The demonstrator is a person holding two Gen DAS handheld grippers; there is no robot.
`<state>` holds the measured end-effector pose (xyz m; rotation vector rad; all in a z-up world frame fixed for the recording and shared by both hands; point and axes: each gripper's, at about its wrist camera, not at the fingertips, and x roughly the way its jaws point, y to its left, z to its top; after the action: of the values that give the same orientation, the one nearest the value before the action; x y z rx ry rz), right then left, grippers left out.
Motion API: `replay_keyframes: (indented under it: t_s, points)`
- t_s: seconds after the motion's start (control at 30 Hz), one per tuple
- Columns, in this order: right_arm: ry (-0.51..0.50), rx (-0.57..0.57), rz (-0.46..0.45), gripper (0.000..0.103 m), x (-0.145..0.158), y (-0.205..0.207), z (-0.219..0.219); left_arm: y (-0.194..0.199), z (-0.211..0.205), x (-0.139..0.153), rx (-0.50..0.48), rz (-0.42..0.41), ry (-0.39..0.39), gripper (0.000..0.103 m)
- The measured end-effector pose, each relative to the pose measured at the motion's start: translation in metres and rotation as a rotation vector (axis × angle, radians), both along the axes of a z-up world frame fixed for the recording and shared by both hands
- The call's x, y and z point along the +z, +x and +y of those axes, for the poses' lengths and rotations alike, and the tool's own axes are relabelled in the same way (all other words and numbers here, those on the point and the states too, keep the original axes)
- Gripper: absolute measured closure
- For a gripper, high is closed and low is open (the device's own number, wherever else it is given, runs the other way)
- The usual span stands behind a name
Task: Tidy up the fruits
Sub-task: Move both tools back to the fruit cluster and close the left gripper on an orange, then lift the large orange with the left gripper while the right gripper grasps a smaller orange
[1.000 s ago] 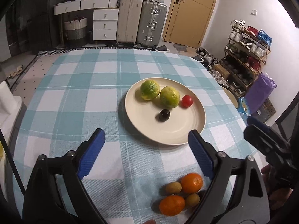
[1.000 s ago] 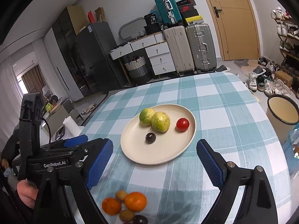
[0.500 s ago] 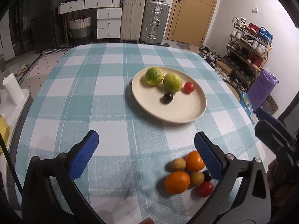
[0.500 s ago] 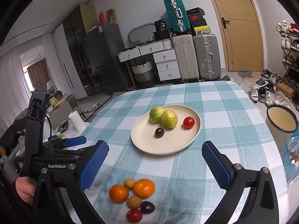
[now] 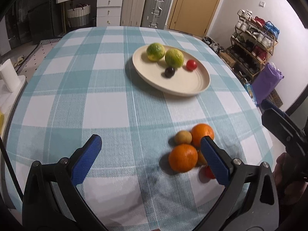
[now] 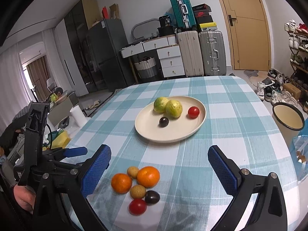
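A cream plate (image 5: 192, 88) (image 6: 150, 132) on the checked tablecloth holds two green-yellow citrus fruits (image 5: 174, 57) (image 6: 173, 105), a red tomato (image 5: 191, 65) (image 6: 193, 112) and a dark plum (image 5: 169, 72) (image 6: 163, 121). Nearer me lies a loose cluster: two oranges (image 5: 183, 157) (image 6: 148, 176), two small brown fruits (image 6: 137, 191), a dark plum (image 6: 152, 197) and a red tomato (image 6: 137, 207). My left gripper (image 5: 152, 159) is open and empty, its right finger in front of the cluster. My right gripper (image 6: 159, 169) is open and empty above the cluster.
The table edge falls off on the right, with a cream bin (image 6: 288, 119) and a shoe rack (image 5: 254, 38) beyond it. Suitcases (image 6: 211, 53) and drawers stand at the far wall. A paper roll (image 5: 8, 77) stands left of the table.
Both grippers have pulled back towards me and risen. The plate looks farther off and the whole loose fruit cluster has come into view. No fruit has moved.
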<state>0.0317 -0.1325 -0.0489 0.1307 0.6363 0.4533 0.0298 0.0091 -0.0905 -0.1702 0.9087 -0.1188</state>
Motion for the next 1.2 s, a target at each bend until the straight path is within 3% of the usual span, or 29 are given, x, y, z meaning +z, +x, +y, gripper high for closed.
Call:
replay_keyframes:
  t_s: [0.37, 0.63, 0.93, 1.17, 1.2]
  points:
    - [0.004, 0.007, 0.067, 0.000, -0.017, -0.003, -0.001, -0.001, -0.015, -0.021, -0.046, 0.065, -0.008, 0.001]
    - [0.009, 0.018, 0.092, 0.000, -0.027, 0.000, 0.001, 0.003, -0.017, -0.031, -0.093, 0.092, -0.089, 0.004]
    - [0.013, 0.022, 0.115, 0.000, -0.034, 0.003, 0.001, 0.004, -0.020, -0.033, -0.127, 0.091, -0.115, 0.025]
    - [0.015, 0.018, 0.126, 0.000, -0.036, 0.005, 0.000, 0.002, -0.024, -0.036, -0.176, 0.095, -0.152, 0.066]
    - [0.016, 0.020, 0.127, 0.000, -0.037, 0.005, 0.000, 0.002, -0.026, -0.034, -0.186, 0.091, -0.143, 0.067]
